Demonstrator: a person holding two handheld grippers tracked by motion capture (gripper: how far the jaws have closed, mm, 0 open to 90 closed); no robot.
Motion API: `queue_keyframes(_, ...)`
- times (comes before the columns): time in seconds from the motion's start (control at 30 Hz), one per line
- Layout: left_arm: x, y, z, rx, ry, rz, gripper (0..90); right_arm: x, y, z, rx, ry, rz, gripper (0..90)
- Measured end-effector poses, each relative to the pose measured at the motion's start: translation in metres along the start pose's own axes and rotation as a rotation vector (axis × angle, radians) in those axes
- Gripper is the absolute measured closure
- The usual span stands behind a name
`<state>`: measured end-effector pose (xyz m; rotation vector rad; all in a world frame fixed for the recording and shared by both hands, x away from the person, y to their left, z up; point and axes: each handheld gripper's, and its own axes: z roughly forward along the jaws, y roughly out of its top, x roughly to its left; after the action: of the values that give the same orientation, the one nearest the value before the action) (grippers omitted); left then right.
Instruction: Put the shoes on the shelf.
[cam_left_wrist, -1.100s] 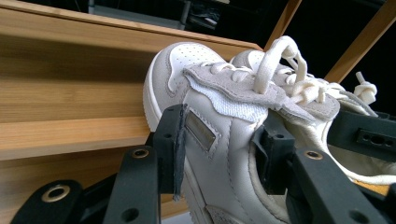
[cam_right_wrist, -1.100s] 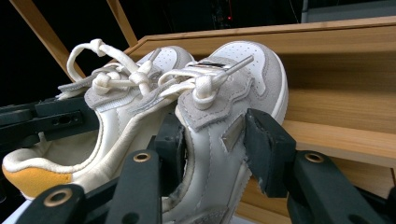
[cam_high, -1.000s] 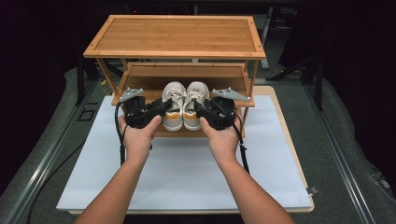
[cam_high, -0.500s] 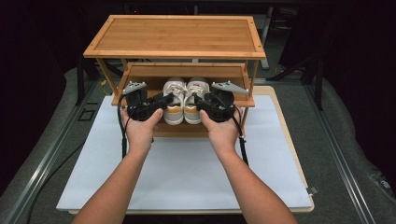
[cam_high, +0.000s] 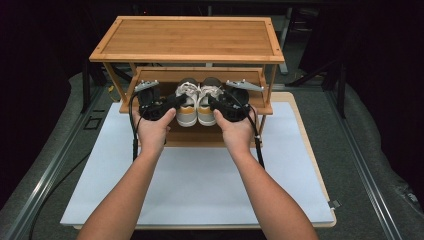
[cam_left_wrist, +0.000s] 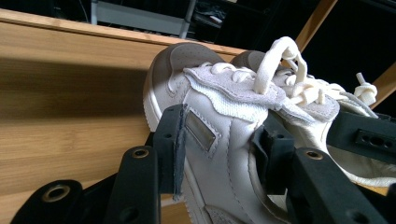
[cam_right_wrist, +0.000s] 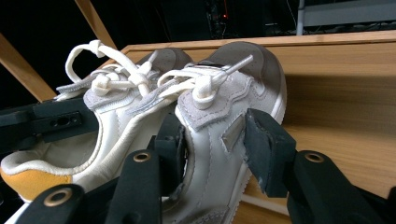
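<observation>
Sneakers (cam_high: 194, 102) on lower shelf (cam_high: 250, 107), soles hidden; each tool grips one.

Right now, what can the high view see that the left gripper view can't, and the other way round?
High view: the whole wooden rack, the white mat, both forearms and the right gripper. Left gripper view: the left gripper with its pads clamped on the left shoe's side wall, plus lace knots. Both: the pair of white shoes on the rack's lower shelf.
</observation>
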<state>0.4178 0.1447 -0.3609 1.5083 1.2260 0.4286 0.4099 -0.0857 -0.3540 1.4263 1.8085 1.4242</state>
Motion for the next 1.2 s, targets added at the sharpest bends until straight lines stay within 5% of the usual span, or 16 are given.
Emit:
queue_keyframes(0.8, 0.012, 0.019, 0.029, 0.019, -0.007, -0.050, 59.2, -0.016, 0.022, 0.027, 0.048, -0.007, -0.013, 59.1)
queue_keyframes(1.2, 0.014, 0.021, 0.034, 0.047, 0.007, -0.081, 58.7, -0.023, 0.025, 0.033, 0.085, 0.001, 0.036, 57.9)
